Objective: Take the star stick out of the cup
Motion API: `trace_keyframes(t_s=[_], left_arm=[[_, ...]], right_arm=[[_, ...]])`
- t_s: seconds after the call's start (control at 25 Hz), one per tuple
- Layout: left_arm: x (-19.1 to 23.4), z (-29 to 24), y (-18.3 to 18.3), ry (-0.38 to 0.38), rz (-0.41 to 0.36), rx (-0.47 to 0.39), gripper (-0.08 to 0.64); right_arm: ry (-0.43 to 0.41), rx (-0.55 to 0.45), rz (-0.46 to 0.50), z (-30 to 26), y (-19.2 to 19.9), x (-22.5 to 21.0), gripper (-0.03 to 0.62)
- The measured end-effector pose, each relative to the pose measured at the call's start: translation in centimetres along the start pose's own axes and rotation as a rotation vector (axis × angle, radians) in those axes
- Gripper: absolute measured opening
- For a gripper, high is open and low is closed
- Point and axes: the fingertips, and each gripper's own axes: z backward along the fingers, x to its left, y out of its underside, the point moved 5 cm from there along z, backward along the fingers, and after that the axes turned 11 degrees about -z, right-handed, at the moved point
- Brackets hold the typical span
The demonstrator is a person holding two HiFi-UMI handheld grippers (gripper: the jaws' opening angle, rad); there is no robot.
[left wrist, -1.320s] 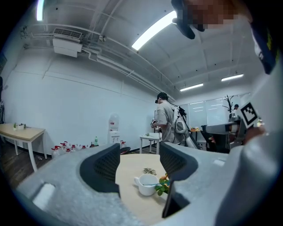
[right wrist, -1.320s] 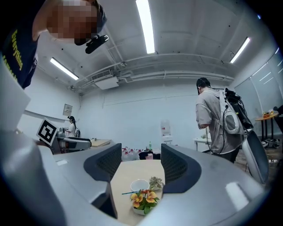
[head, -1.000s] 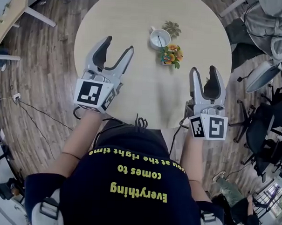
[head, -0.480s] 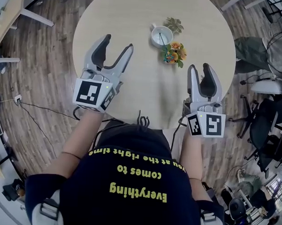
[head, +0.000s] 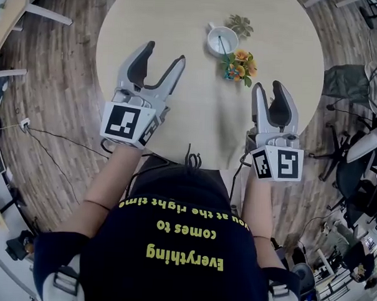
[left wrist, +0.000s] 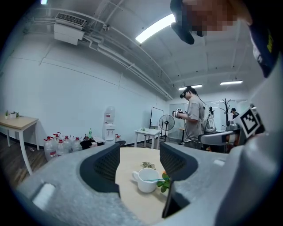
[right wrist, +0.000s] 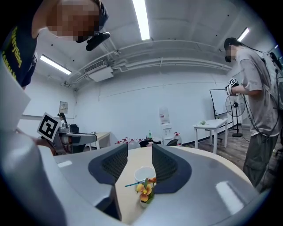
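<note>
Not yet at the cup (head: 222, 40). Stands upright at approx 12 o'clock on the round table (head: 169, 21), handle twd 10 o'clock. Holds the star stick (head: 225, 48), which leans out over the rim twd 5 o'clock. Star end too small to make out. Offers a free bit of shaft on the near-right side that way, prob. the easiest spot to pinch.

Crowded by a flower sprig (head: 241, 65) just beside at 4 o'clock and a small plant (head: 240, 24) at 1 o'clock, so needs a careful approach.

Hovering w/ left gripper (head: 163, 53) at 8 o'clock of cup, well apart, jaws spread wide, nothing btwn. Likely on standby to steady the cup.

Hovering w/ right gripper (head: 270, 88) at 5 o'clock of cup, jaws part open, narrower than the left's, empty. Pointed roughly along the stick's lean, apparently set narrow for a thin shaft.
</note>
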Motion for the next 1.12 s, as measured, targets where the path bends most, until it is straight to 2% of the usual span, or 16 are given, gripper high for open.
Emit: trace_keyframes(t_s=[1.12], left_arm=[[1.2,-1.2,3.5,0.015,0.048,0.052,0.299]], right_arm=[[-0.007,0.132,-0.078,-4.6,6.0,-0.4,0.204]])
